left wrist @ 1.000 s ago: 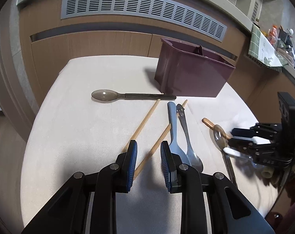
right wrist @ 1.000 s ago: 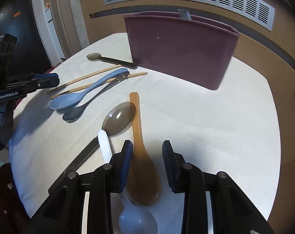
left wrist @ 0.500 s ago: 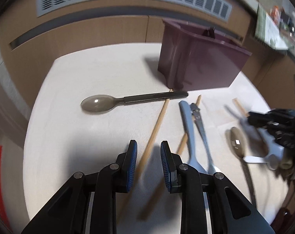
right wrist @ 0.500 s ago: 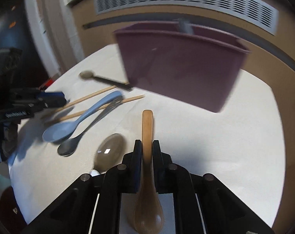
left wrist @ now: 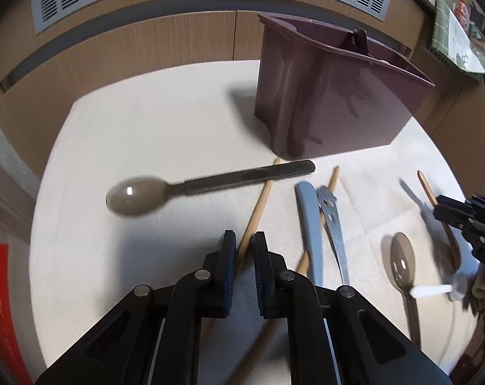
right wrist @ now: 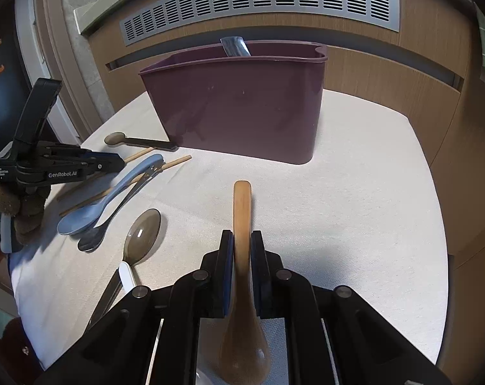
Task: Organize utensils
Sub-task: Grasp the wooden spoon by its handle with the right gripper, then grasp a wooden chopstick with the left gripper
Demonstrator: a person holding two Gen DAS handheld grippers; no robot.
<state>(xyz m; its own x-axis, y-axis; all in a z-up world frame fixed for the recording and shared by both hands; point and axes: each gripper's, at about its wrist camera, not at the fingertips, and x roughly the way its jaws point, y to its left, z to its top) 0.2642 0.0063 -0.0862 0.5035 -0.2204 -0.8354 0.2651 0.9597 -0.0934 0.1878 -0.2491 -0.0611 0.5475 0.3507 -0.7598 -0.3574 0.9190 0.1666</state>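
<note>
My right gripper [right wrist: 242,235] is shut on the amber soup spoon [right wrist: 242,205], held above the cloth, handle pointing at the maroon utensil holder [right wrist: 242,109]. My left gripper [left wrist: 242,237] is closed to a narrow gap around a wooden chopstick [left wrist: 258,205]; a firm grip cannot be judged. The second chopstick [left wrist: 332,176], a blue spoon [left wrist: 310,221], a metal spoon [left wrist: 334,224], a dark-handled grey spoon [left wrist: 178,189], a smoky spoon [left wrist: 403,266] and a white spoon [left wrist: 431,290] lie on the cloth.
The holder [left wrist: 332,96] stands at the far side of the cloth-covered table [right wrist: 354,192] with a metal handle [right wrist: 234,46] sticking out of it. Wooden cabinets with a vent grille [right wrist: 258,3] rise behind. The table edge drops off at right.
My right gripper closed on the amber spoon and lifted it off the cloth. My left gripper moved forward over the left chopstick and narrowed around it.
</note>
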